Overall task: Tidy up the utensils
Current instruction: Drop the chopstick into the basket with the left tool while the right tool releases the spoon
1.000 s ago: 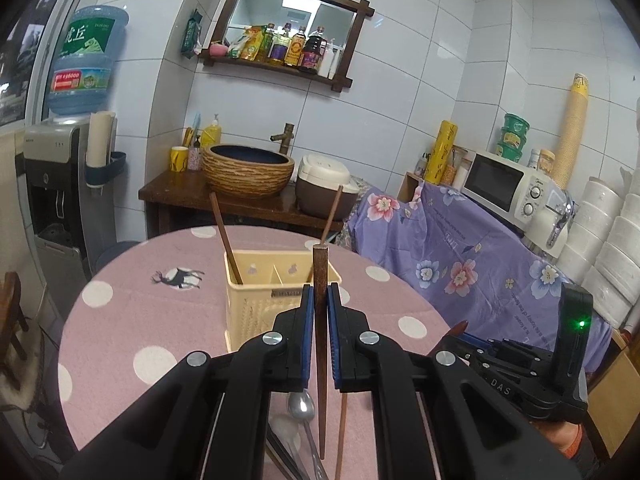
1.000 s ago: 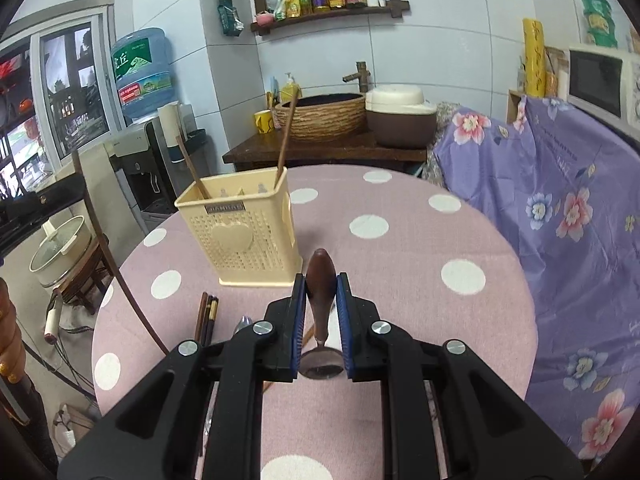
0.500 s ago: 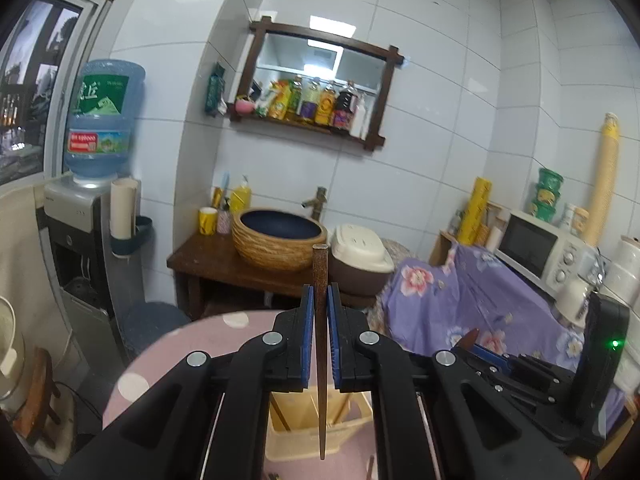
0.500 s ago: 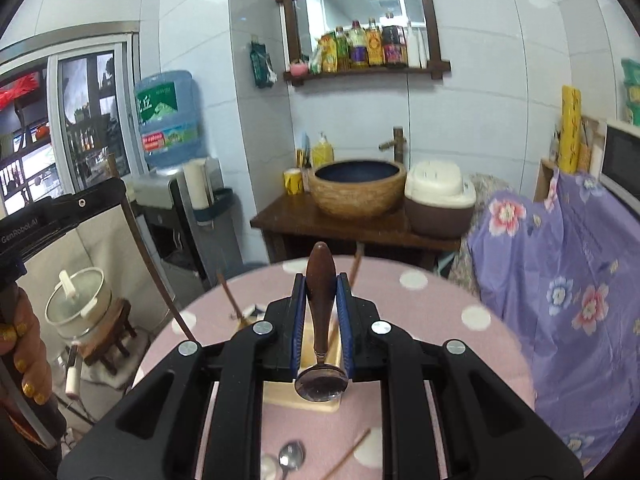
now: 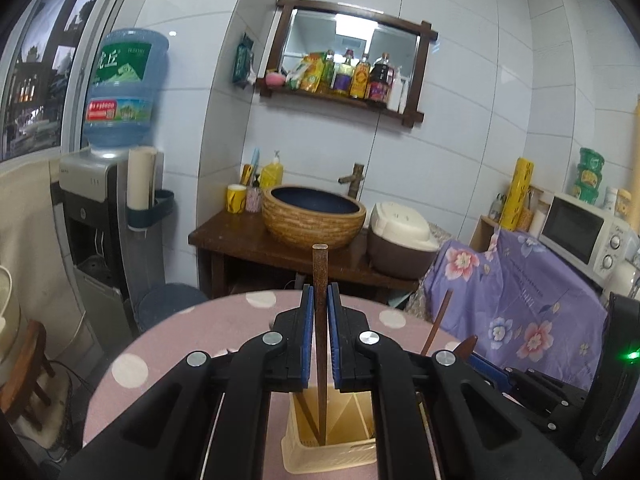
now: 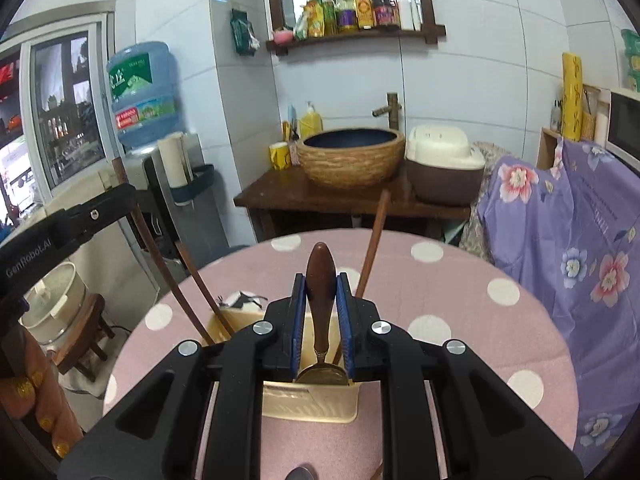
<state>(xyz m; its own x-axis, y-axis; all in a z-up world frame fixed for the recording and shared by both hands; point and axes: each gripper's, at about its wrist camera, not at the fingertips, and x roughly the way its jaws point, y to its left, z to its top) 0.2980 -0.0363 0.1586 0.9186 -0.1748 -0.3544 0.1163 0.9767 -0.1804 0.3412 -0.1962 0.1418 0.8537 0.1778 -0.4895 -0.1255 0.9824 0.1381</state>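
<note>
Nearest, the left gripper (image 5: pixel 320 344) pinches an upright dark wooden chopstick (image 5: pixel 319 320) and the right gripper (image 6: pixel 321 320) a brown-handled metal spoon (image 6: pixel 320 304), both poised over the cream plastic utensil basket (image 6: pixel 308 402) beyond, needing lowering and release next.

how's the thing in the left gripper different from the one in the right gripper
The left gripper is shut on a thin, straight wooden chopstick with a flat top; the right gripper is shut on a spoon whose wooden handle is thick and rounded. The spoon ends in a metal bowl, the chopstick in a narrow tip. Both are held upright over the yellow basket.
</note>
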